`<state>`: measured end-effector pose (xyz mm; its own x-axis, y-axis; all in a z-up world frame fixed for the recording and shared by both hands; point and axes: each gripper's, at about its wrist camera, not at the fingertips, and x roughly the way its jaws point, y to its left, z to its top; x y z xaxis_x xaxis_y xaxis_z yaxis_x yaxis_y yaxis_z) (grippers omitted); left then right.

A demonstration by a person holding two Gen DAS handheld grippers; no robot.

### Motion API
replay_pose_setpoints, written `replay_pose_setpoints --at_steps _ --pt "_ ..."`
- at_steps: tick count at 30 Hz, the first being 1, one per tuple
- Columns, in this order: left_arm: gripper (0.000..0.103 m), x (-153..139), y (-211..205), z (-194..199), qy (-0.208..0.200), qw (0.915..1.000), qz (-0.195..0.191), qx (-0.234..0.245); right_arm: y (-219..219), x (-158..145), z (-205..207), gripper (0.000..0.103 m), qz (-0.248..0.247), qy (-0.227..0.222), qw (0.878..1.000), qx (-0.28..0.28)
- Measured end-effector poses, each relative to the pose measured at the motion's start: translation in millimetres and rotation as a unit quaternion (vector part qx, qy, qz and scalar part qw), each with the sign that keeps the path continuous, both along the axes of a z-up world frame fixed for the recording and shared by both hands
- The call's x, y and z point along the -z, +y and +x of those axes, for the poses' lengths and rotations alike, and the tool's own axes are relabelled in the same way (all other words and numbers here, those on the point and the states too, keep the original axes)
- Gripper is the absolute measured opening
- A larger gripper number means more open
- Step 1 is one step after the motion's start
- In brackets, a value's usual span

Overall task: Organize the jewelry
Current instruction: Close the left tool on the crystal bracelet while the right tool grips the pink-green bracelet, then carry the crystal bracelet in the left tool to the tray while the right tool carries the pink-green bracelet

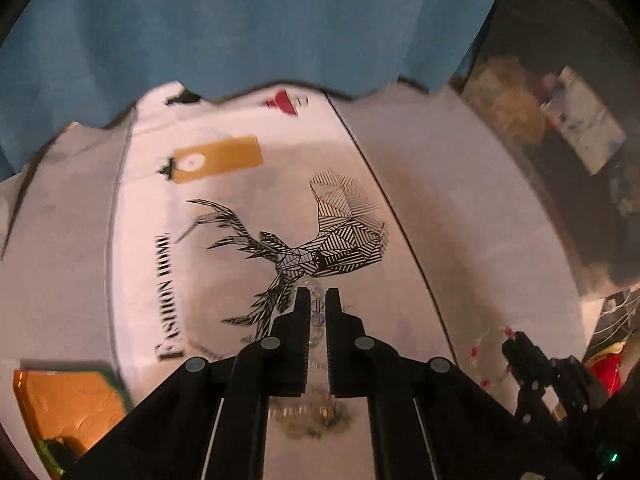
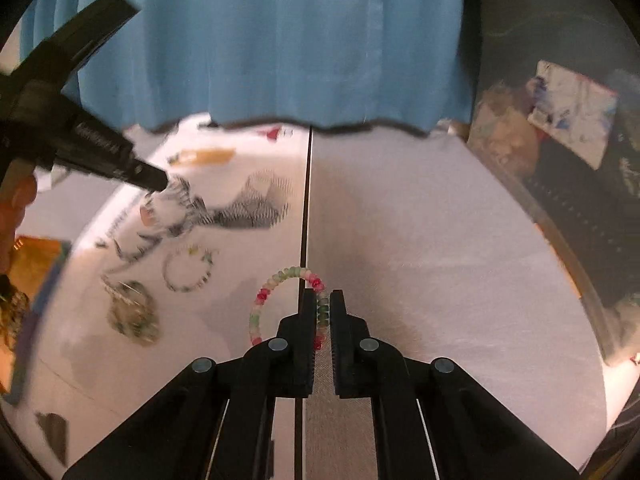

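A blue curtain (image 2: 272, 40) hangs behind the white table (image 2: 440, 240). A white bag printed with a deer (image 1: 320, 240) lies on the table's left half; only the left wrist view resolves its "FASHION HOME" lettering. The left gripper (image 1: 318, 300) is closed narrowly on a clear bead bracelet (image 1: 317, 312). The right gripper (image 2: 324, 304) clamps a pink-and-green bead bracelet (image 2: 276, 284). Only the right wrist view shows a second beaded bracelet (image 2: 188, 268) and a blurred jewelry cluster (image 2: 132, 312) on the bag.

Left gripper (image 1: 317, 300) pinches clear bracelet (image 1: 317, 308).
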<state>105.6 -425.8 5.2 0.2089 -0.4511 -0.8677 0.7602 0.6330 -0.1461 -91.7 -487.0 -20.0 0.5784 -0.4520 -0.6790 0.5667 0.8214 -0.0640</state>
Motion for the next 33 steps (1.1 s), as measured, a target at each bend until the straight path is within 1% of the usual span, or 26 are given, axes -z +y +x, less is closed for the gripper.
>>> replay_pose_setpoints --at_steps 5,10,14,17,20,24,26,30,33 --pt "0.005 -40 40 -20 -0.009 0.9995 -0.028 -0.010 25 -41 -25 0.006 -0.011 -0.023 1.000 -0.007" --pt "0.005 -75 97 -58 -0.024 0.9984 -0.048 -0.019 66 -74 -55 0.006 -0.016 -0.037 0.999 -0.023" --pt "0.005 -99 146 -97 -0.064 0.9963 -0.051 -0.029 102 -90 -81 0.006 -0.017 -0.044 0.998 -0.038" --pt "0.005 -109 182 -125 -0.088 0.9940 -0.051 -0.040 131 -95 -100 0.006 -0.014 -0.049 0.998 -0.049" --pt "0.005 -114 220 -149 -0.096 0.9922 -0.057 -0.054 164 -97 -118 0.006 -0.007 -0.051 0.997 -0.062" --pt "0.005 -115 265 -182 -0.112 0.9900 -0.056 -0.065 206 -99 -137 0.006 -0.006 -0.048 0.995 -0.087" --pt "0.005 -115 285 -196 -0.111 0.9897 -0.058 -0.069 227 -100 -146 0.006 -0.005 -0.048 0.994 -0.101" --pt "0.005 -114 319 -225 -0.128 0.9873 -0.058 -0.073 264 -104 -160 0.006 -0.012 -0.048 0.991 -0.125" --pt "0.005 -112 340 -243 -0.130 0.9868 -0.063 -0.073 293 -108 -171 0.006 -0.016 -0.051 0.989 -0.141"
